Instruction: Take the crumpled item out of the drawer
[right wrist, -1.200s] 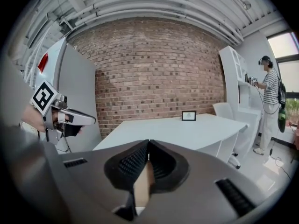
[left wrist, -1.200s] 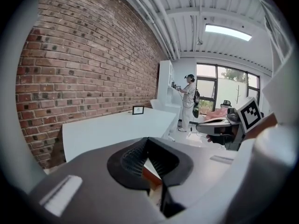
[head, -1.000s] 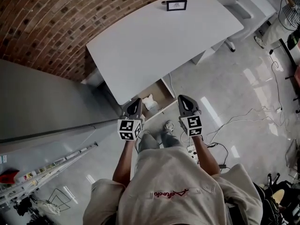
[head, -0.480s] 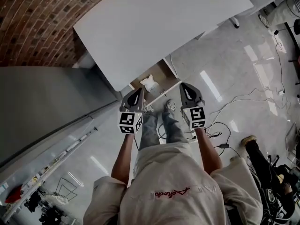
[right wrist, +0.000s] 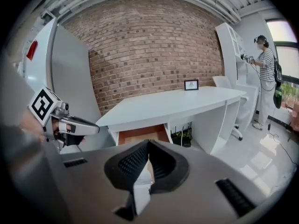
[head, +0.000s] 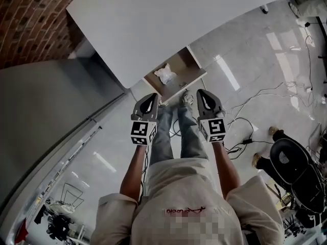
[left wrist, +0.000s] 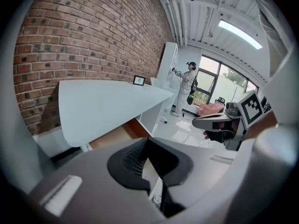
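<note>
Left gripper (head: 151,97): jaws together, empty
Right gripper (head: 201,93): jaws together, empty
Crumpled item (head: 165,74): inside open drawer (head: 184,64)

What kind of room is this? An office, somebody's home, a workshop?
Most likely an office or lab workspace. There is a long white desk with an open drawer by a brick wall, loose cables lying across a glossy floor, and a black office chair.
</note>
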`<control>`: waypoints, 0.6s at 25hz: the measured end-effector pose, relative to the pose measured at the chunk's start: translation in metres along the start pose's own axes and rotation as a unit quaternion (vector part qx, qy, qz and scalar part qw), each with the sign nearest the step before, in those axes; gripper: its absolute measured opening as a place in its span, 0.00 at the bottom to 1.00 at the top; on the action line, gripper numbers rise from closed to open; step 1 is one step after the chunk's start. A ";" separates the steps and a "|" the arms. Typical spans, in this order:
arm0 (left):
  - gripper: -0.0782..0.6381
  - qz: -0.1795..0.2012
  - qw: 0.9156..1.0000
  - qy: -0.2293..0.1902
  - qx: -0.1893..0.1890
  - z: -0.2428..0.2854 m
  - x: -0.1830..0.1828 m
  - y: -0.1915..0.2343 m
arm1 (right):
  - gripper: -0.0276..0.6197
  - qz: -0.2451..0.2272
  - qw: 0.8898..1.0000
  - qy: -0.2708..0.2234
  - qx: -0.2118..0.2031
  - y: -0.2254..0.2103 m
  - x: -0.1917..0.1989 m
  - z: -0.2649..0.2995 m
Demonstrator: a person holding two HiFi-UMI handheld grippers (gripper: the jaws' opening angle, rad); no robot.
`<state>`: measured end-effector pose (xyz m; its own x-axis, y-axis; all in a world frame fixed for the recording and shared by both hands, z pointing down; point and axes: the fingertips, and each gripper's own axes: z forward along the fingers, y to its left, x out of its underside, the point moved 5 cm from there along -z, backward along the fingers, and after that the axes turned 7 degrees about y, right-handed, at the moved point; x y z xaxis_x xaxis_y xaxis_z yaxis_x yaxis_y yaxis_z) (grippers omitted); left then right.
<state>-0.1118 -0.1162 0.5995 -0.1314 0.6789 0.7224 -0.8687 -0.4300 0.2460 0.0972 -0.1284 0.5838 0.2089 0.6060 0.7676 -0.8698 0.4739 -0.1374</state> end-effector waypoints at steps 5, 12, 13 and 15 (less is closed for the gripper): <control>0.12 0.000 1.000 0.012 -0.001 0.007 0.025 0.011 | 0.06 0.006 1.000 0.028 -0.009 0.008 0.036 0.011; 0.12 -0.011 1.000 0.026 0.000 0.034 0.063 0.016 | 0.06 0.014 0.998 0.052 -0.028 0.013 0.080 0.033; 0.12 -0.014 1.000 0.028 -0.001 0.037 0.068 0.016 | 0.06 0.015 0.998 0.054 -0.031 0.014 0.086 0.036; 0.12 -0.020 0.999 0.029 -0.003 0.043 0.077 0.016 | 0.06 0.016 0.998 0.058 -0.036 0.015 0.096 0.042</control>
<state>-0.1155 -0.0961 0.6872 -0.1235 0.7296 0.6726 -0.8766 -0.3979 0.2706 0.0861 -0.0899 0.6816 0.2348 0.6892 0.6854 -0.8431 0.4953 -0.2093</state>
